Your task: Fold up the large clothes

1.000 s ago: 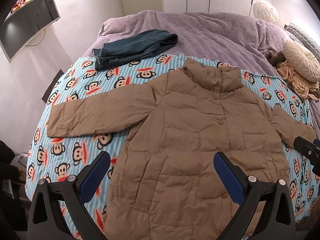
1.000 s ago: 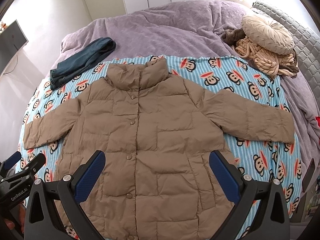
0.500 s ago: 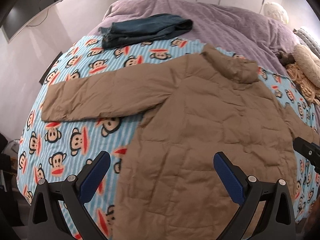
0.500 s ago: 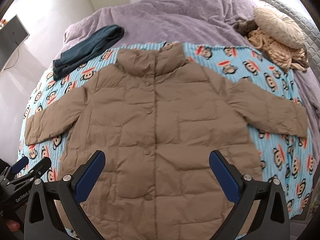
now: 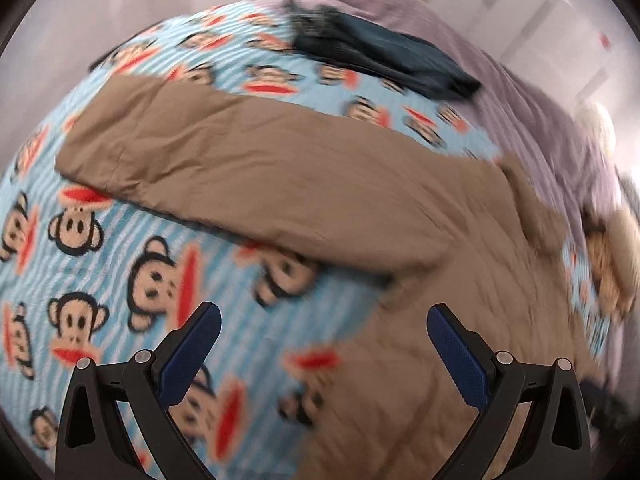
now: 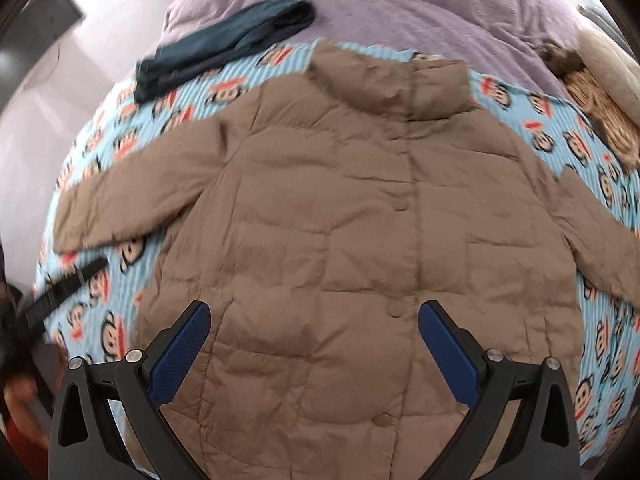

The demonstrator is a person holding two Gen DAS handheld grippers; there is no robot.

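Note:
A tan quilted jacket lies flat and buttoned on a blue monkey-print blanket, collar toward the far side, both sleeves spread out. In the left wrist view its left sleeve stretches across the blanket. My left gripper hovers open above the blanket just below that sleeve, near the armpit, holding nothing. My right gripper is open over the jacket's lower front, empty. The left gripper also shows at the left edge of the right wrist view.
Folded dark blue jeans lie at the blanket's far left edge on a purple bedspread. A knitted throw and round cushion sit at the far right. The bed edge drops off at the left, by a white wall.
The left gripper has swung left and down toward the left sleeve, its view now blurred. The right gripper has moved closer over the jacket's front. Both stay open.

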